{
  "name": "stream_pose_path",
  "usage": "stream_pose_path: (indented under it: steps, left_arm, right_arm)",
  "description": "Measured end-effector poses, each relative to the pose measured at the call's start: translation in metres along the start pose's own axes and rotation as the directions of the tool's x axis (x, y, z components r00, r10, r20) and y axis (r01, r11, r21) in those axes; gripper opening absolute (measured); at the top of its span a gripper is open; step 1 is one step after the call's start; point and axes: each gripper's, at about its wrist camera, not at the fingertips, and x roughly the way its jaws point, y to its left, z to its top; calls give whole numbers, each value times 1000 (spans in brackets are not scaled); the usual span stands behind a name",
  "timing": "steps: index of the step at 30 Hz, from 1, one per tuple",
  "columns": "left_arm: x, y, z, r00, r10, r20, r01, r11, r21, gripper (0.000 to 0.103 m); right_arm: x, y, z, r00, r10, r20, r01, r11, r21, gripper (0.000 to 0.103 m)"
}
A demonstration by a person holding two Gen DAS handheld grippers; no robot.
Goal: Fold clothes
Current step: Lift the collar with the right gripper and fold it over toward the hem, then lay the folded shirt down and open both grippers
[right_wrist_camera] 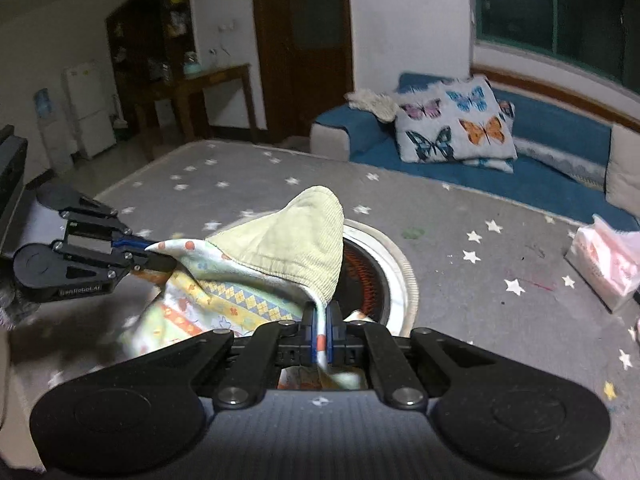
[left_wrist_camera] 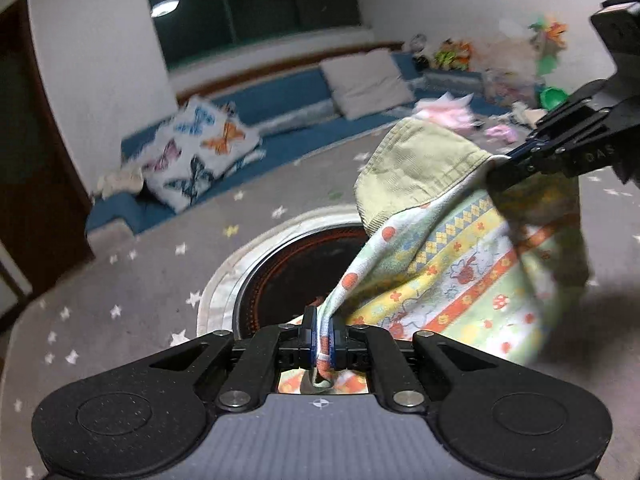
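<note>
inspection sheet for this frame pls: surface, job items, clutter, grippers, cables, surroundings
Surface: grey star-print rug, with a round dark heater set in it.
Job's things: patterned garment with green corduroy hood, held up in the air above the heater.
Clutter: pink tissue pack on the rug; toys at the far wall.
Grippers: left gripper and right gripper each shut on a garment edge.
Cables: nothing seen.
Surroundings: blue floor cushions, butterfly pillow, dark window, wooden door.

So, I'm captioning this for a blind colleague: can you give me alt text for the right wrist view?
The right gripper pinches an edge of a patterned child's garment with a green corduroy side, and the left gripper holds another edge, lifting it above a star-patterned grey carpet. A butterfly cushion lies behind.
</note>
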Motion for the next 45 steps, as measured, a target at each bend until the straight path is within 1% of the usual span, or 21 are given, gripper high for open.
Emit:
stream_pose_path:
  steps: [3,4,6,7,9,10,12,13,14,16,20,22,24,25,29,34,35,36,39,42,45]
  left_arm:
    - [37,14,1,998,15,-58,-19,998,-56,10]
    - [47,18,0,997,21,-74,-27,997,-77,12]
    - [58,22,-4,996,33,-84,-42,994,-103,16]
    - [63,24,-6,995,39,-88,-49,992,-114,17]
    - [69,25,-11,994,59,-92,-71,989,-128,27]
    - [71,25,-13,993,73,-95,-85,988,-131,28]
    - [73,28,-16,991,94,-97,-107,984,-141,37]
    - [73,28,-16,990,100,-95,-113,982,-149,39]
    - [72,30,-17,990,107,-94,-120,981,-154,44]
    - [72,31,-17,989,116,-96,-131,978,-164,49]
    - [74,31,-16,985,138,-102,-154,974,-169,58]
    - [76,32,-16,983,146,-107,-164,971,-173,61]
    - [75,32,-16,981,159,-112,-177,969,-172,67]
    - [75,32,-16,979,166,-115,-184,968,-171,67]
    - [66,31,-10,979,173,-103,-190,965,-180,67]
    - [61,13,10,991,124,-46,-130,978,-165,66]
    - [63,9,14,993,111,-41,-116,980,-160,64]
    - [66,6,18,995,96,-41,-101,982,-158,59]
    - [80,-2,27,997,63,-50,-70,986,-152,50]
    - [96,-6,33,996,51,-70,-62,987,-150,45]
    - [113,-7,33,994,45,-98,-60,986,-154,45]
  right_arm:
    - [37,-11,2,999,-20,-32,21,999,35,4]
    - [48,-14,-1,999,-28,-38,31,998,55,7]
    - [68,-20,-9,997,-60,-48,64,994,85,9]
    - [73,-23,-14,996,-76,-48,81,992,93,10]
    - [73,-28,-21,993,-106,-43,110,988,113,12]
    - [72,-30,-26,992,-121,-40,125,985,122,14]
    - [65,-31,-33,991,-127,-36,130,982,133,19]
    - [61,-31,-37,992,-125,-34,129,982,138,25]
    - [57,-31,-40,992,-124,-33,127,982,142,36]
    - [49,-30,-47,992,-121,-30,124,981,150,42]
    - [33,-30,-62,993,-115,-24,117,979,167,42]
    - [36,-37,-68,990,-133,-42,138,972,189,42]
    - [38,-48,-72,987,-156,-47,162,960,229,38]
    - [37,-51,-71,985,-165,-44,171,955,242,35]
    - [30,-56,-62,983,-182,-16,180,948,264,35]
    - [41,-43,-46,994,-108,7,103,965,241,25]
    - [46,-41,-43,995,-97,7,92,967,239,24]
    - [51,-40,-41,996,-93,4,89,968,236,24]
    - [67,-37,-35,997,-80,-5,79,970,230,23]
    - [82,-33,-28,998,-68,-14,70,972,225,23]
    - [97,-36,-28,996,-75,-40,82,969,231,23]
